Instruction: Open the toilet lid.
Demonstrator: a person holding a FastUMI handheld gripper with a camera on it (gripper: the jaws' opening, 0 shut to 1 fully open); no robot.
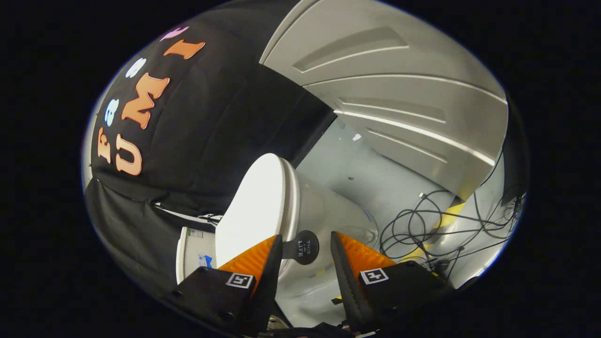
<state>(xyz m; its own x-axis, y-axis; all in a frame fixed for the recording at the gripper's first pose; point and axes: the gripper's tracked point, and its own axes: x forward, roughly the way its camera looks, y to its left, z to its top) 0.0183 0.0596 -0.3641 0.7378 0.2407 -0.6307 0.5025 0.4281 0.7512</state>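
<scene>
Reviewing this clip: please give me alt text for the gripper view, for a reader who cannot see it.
The open gripper has its two fingers either side of a dark round lift tab on the edge of a white toilet lid, neither finger clearly touching it. The lid looks partly raised above the toilet bowl. Loose cables lie on the floor beyond.

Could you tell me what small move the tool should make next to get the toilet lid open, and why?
Probably close the tool on the round dark handle tab at the edge of the toilet lid. The fingers are open with the tab sitting between them, one finger close beside it and the other apart, so nothing is gripped yet. Once pinched, the lid could be swung further up.
</scene>
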